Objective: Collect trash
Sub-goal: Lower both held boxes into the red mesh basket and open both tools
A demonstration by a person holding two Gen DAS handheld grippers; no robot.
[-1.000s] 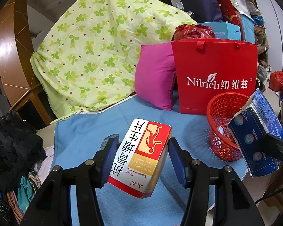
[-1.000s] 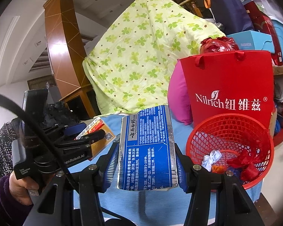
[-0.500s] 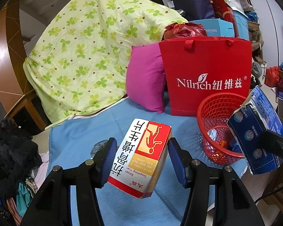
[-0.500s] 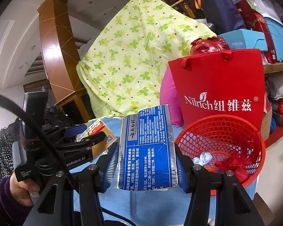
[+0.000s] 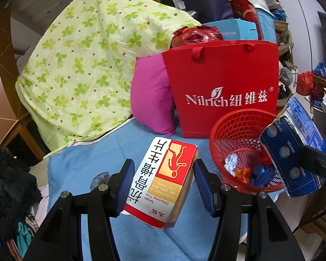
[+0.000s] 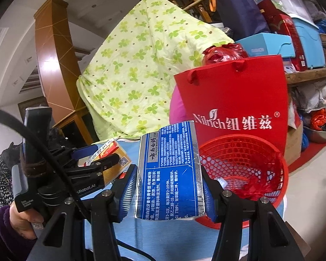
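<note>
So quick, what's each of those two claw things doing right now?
Left gripper: closed on a red-and-white medicine box.
Right gripper: closed on a blue toothpaste box.

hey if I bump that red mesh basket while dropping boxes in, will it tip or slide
Probably slides or tips easily. The red plastic mesh basket looks thin and light, holding only a few crumpled wrappers, and it sits on soft blue cloth near the edge.

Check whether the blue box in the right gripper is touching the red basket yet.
Cannot tell. In the left wrist view the blue box overlaps the red basket rim; in the right wrist view it hides the near rim. Neither shows a gap.
</note>
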